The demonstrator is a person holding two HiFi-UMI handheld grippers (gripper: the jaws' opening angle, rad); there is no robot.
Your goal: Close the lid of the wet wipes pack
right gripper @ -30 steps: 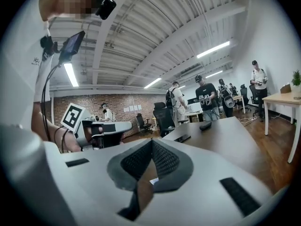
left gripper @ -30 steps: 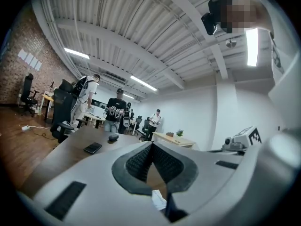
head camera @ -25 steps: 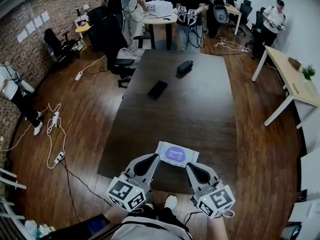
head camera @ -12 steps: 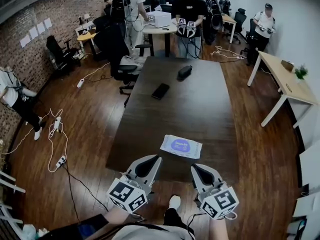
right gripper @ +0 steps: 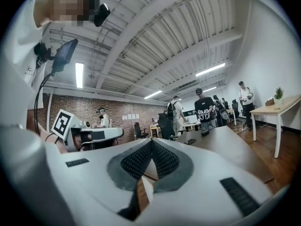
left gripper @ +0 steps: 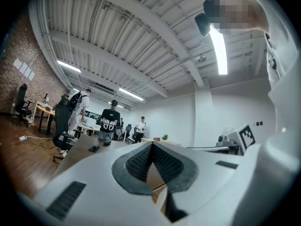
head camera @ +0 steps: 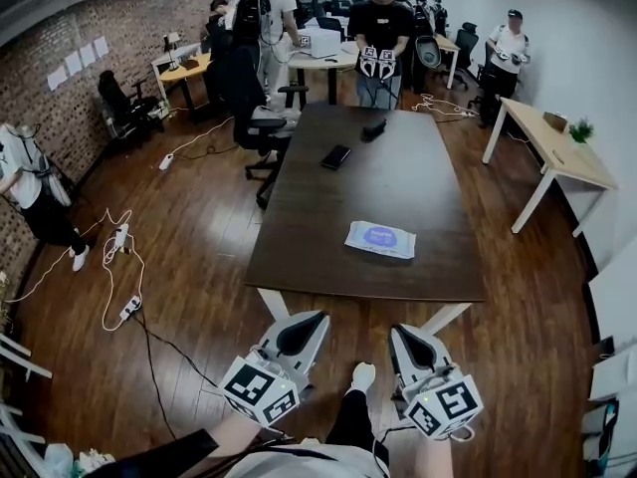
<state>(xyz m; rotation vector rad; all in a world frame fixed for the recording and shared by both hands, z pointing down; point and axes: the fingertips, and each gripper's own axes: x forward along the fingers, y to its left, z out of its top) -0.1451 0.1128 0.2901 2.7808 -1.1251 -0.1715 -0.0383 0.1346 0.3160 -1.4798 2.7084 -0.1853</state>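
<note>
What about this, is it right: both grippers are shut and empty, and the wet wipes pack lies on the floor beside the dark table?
No. The head view shows the wet wipes pack on the dark table, not the floor. The left gripper and right gripper are indeed shut and empty.

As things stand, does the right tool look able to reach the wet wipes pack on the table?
Probably not from here. The right tool, shut, hangs over the floor short of the near edge of the table, and the wet wipes pack lies further in. Nothing stands between them.
</note>
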